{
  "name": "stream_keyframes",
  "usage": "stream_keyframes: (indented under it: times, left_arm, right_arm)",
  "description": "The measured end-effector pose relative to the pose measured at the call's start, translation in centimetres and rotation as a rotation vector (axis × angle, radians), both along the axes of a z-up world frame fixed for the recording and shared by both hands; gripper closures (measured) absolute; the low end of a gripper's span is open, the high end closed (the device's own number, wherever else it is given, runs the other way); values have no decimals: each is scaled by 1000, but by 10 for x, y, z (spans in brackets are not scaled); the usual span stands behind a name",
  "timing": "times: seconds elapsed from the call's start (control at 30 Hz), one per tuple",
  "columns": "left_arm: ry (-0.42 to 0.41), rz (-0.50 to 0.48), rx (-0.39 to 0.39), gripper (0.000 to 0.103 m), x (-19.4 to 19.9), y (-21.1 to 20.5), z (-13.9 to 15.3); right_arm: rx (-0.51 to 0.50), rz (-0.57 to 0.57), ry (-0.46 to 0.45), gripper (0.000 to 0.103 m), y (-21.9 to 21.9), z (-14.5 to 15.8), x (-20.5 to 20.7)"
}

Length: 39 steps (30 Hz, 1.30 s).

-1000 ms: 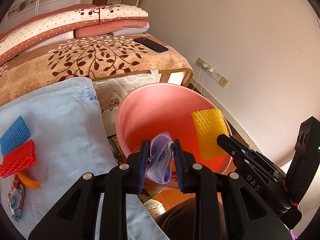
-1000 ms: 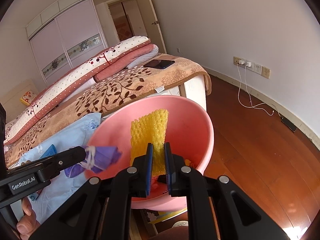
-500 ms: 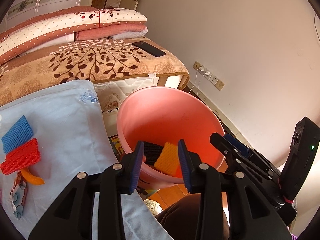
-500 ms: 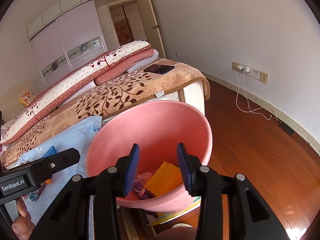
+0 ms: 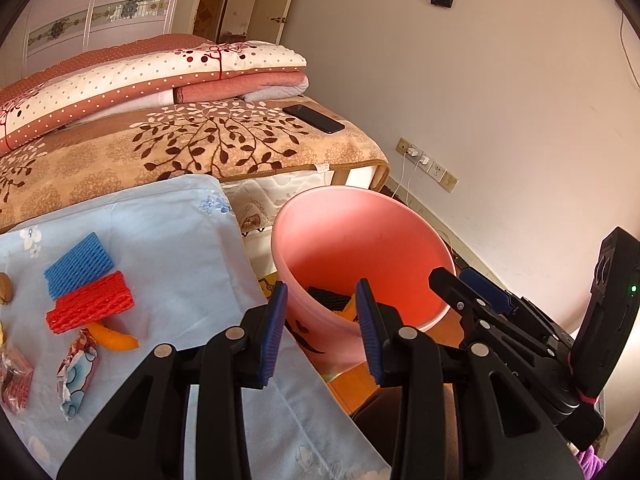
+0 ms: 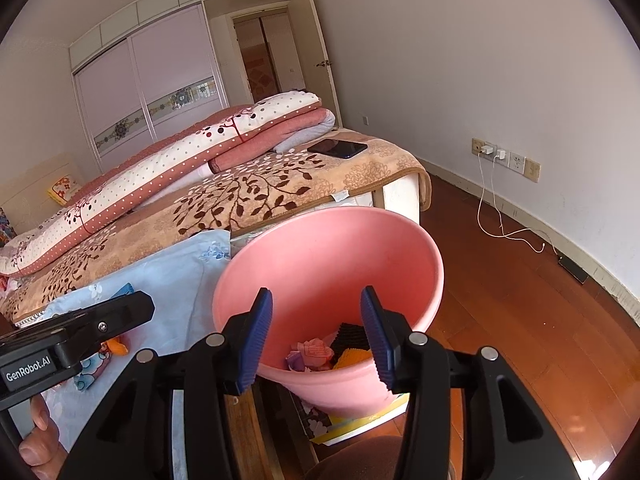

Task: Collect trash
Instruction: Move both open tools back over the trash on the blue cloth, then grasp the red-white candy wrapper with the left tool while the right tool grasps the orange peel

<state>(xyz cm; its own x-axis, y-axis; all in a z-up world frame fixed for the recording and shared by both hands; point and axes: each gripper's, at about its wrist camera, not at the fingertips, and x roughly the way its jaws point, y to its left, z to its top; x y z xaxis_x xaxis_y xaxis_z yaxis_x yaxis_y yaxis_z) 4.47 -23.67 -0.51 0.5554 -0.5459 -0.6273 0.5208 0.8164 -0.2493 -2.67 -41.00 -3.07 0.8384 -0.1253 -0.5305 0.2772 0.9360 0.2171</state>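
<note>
The pink bucket [image 5: 360,200] [image 6: 340,216] stands on the floor beside the bed. Inside it lie a black foam net [image 6: 350,336], a yellow foam net [image 6: 352,358] and crumpled pink and purple wrappers [image 6: 314,350]. My left gripper [image 5: 321,308] is open and empty above the bucket's near rim. My right gripper [image 6: 316,312] has its jaws opening with nothing between them, also over the near rim. On the light blue cloth [image 5: 180,248] lie a blue foam net [image 5: 78,264], a red foam net [image 5: 90,306], an orange peel [image 5: 114,338] and a candy wrapper [image 5: 78,372].
A bed with a leaf-patterned blanket [image 5: 200,148] and folded quilts lies behind, with a dark phone [image 5: 314,119] on it. Wall sockets with a white cable [image 6: 492,152] are at the right above the wooden floor [image 6: 520,300]. A hand [image 6: 36,432] holds the left gripper.
The left gripper let go of a purple wrapper and the right let go of the yellow foam net; both now lie in the bucket. Both jaws widened and drew back from the bucket.
</note>
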Motion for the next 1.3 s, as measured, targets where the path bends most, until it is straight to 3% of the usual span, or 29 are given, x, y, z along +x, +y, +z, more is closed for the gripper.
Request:
stream_keyframes:
  times: [0.57,1.0,1.3]
  left_arm:
    - [-70,122,82,67,-31,89,-10]
    - [-12,227,143,67,-31,172,-34]
    - [23,205,202,67,-16,183,-50]
  right_arm:
    - [-1,134,90,58,72,-3,0]
    - [-10,243,174,58,114,-13,14]
    - [-35,316,175,58,135,-18,15]
